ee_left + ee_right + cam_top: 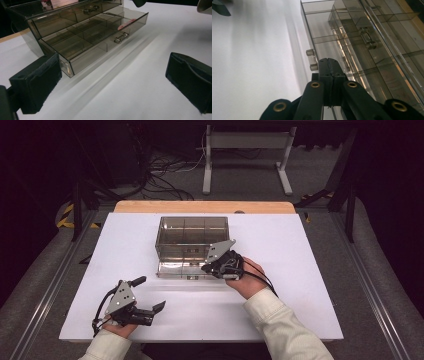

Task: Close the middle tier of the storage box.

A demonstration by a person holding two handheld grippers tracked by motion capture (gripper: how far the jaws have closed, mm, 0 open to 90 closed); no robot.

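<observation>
Right tongs [328, 65]: pressed together, empty, seemingly just beside the lower drawer's handle [312, 60].
Left tongs [112, 82]: apart, idle.
Drawer box [192, 245]: twelve o'clock on worktop [300, 270]; handle's long axis runs crosswise; right hand nearer.

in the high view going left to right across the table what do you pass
Left gripper, jaws apart, near the table's front left → smoky clear drawer box with its lower drawer pulled out toward the person → right gripper, jaws shut, at the drawer's front right → bare white table top.
</observation>
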